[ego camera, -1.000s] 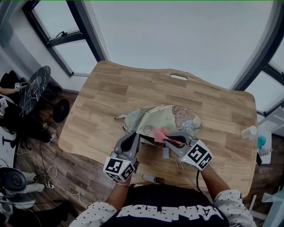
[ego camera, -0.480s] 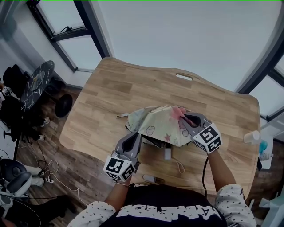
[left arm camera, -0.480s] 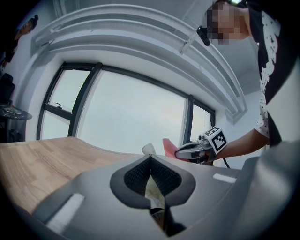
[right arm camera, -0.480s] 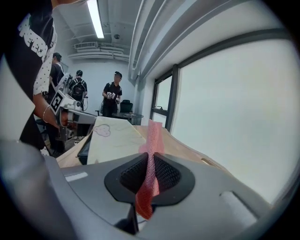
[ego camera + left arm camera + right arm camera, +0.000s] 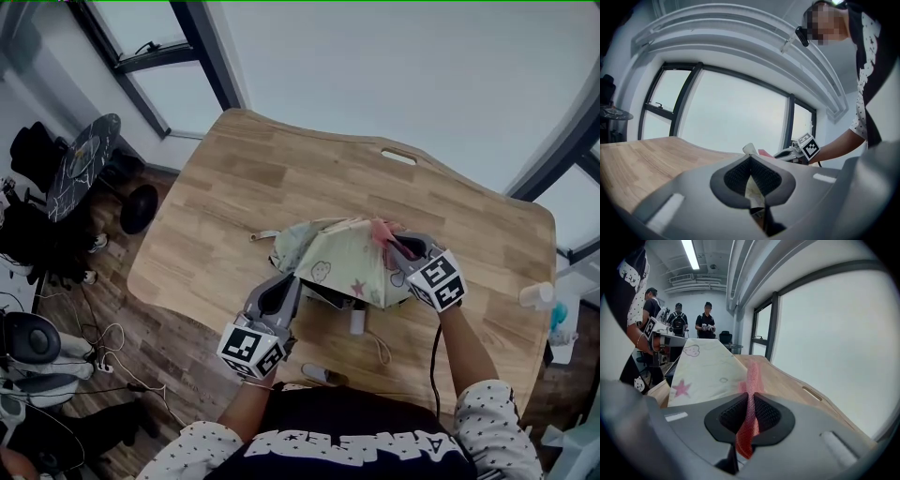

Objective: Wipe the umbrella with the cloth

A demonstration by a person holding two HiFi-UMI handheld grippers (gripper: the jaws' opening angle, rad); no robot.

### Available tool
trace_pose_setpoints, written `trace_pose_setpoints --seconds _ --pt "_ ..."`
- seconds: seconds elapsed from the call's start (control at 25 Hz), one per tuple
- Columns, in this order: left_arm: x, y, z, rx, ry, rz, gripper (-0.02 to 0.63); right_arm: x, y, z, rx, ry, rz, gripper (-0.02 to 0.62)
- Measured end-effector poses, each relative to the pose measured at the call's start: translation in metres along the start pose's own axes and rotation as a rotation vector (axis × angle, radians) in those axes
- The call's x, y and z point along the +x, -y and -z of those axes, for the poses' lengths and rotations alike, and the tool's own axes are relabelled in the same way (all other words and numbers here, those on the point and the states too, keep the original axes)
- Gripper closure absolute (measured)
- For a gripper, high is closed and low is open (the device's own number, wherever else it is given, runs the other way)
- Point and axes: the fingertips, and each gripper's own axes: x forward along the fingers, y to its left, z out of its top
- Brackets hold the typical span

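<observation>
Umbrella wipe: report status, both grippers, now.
Left gripper shut on umbrella edge, pinning it. Right gripper shut on pink cloth, at umbrella's far right side. Nothing on umbrella blocking the wipe.

Left gripper [image 5: 287, 285] level, jaws clamped; right gripper [image 5: 392, 242] angled down, jaws clamped.

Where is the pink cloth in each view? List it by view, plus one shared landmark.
Head view: cloth at the right gripper's tip, on the umbrella's far right side.
Left gripper view: cloth is a small pink patch just right of centre.
Right gripper view: cloth at centre, pinched between the fingers.
Shared landmark: the umbrella, in all three views.
</observation>
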Motion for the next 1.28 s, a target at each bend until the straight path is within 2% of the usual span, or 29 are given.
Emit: trace_pose_setpoints --seconds 0.4,1.28 --pt "-0.001 0.0 0.0 -0.001 -0.003 0.005 0.606 -0.005 -0.036 0.018 0.024 -0.028 -0.05 0.551" --pt "0.003 0.005 -0.002 -0.005 -0.015 0.091 0.606 -0.029 -0.12 0.048 0.048 -0.102 -0.128 0.551"
